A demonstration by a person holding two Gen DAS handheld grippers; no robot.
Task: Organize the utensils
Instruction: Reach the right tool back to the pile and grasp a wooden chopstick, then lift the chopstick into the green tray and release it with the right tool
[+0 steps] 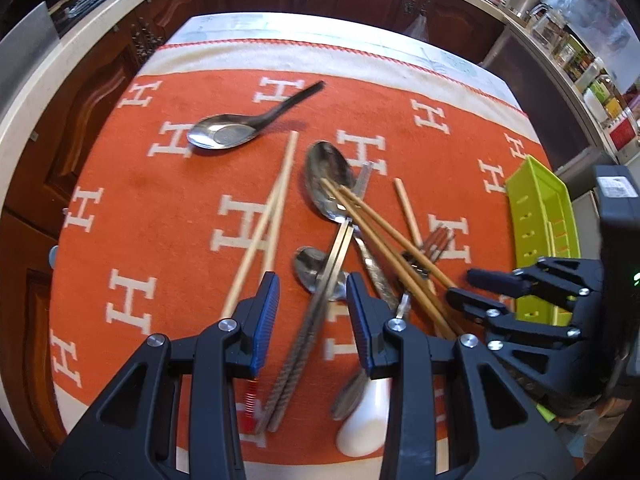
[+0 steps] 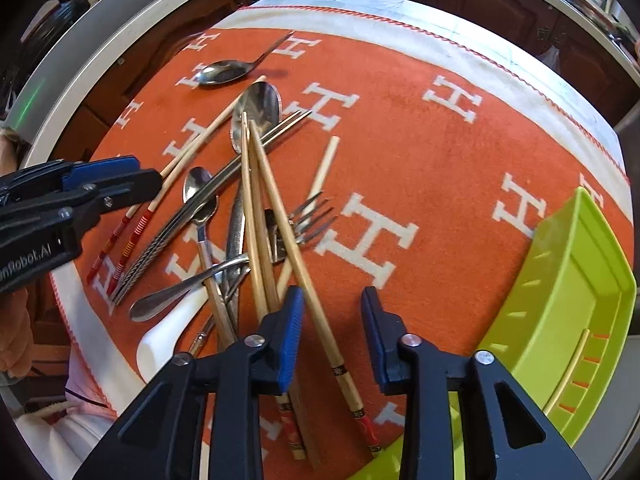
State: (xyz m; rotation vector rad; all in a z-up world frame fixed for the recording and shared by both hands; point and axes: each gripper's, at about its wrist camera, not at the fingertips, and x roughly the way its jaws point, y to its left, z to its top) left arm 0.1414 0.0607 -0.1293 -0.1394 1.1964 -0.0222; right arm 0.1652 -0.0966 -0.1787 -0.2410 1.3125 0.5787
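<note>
Utensils lie heaped on an orange cloth. My left gripper hangs open over the heap, with a pair of metal chopsticks lying between its blue pads, untouched. A small spoon lies under those chopsticks. My right gripper is open too. One brown bamboo chopstick runs between its pads, close to the left pad, with its mates beside it. A fork and a large spoon lie in the same pile. The green slotted tray sits at the right.
A dark-handled soup spoon lies alone at the far side. Pale wooden chopsticks lie left of the pile, and a white ceramic spoon sits at the near edge. Dark cabinets and a counter surround the table.
</note>
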